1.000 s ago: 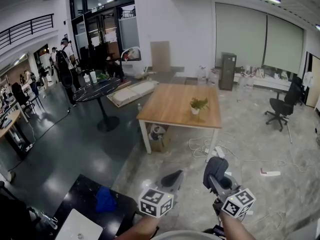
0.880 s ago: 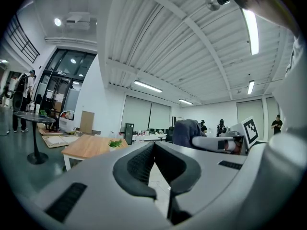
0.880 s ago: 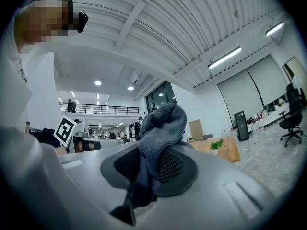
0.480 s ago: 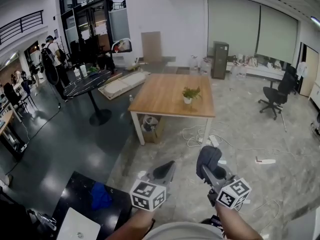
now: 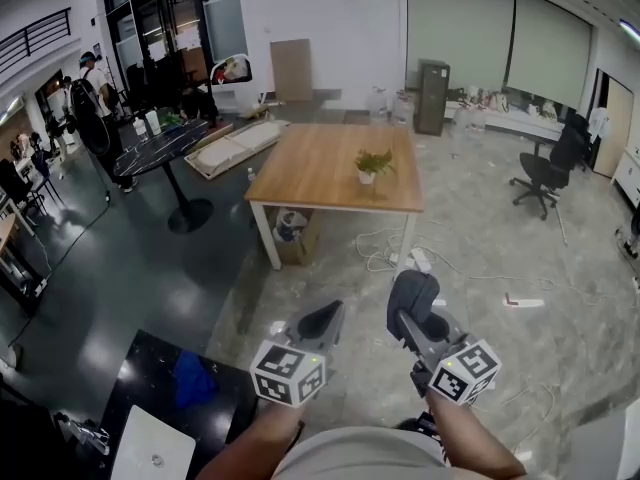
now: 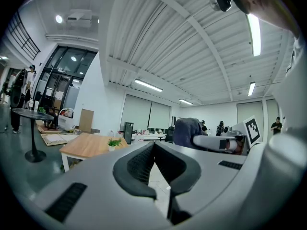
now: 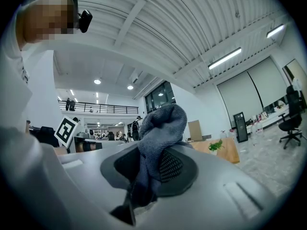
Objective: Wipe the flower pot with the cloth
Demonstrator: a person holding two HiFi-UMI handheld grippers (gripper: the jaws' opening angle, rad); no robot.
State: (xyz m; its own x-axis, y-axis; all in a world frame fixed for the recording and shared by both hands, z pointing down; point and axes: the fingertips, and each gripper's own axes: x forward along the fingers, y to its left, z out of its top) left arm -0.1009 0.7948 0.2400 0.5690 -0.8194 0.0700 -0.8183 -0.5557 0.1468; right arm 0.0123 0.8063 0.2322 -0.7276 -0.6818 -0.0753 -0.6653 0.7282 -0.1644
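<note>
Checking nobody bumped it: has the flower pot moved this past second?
No. The flower pot stands at the same spot on the table, right of its middle.

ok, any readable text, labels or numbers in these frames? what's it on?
No readable text in any view.
On the left hand-held gripper and right hand-held gripper: square marker patterns only, no letters or digits.
On the cloth: no label visible.
Everything farther off: too small to read.

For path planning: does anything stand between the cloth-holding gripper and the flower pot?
Nothing upright: open floor runs from the right gripper and cloth to the table under the pot; cables lie low beside the table.
</note>
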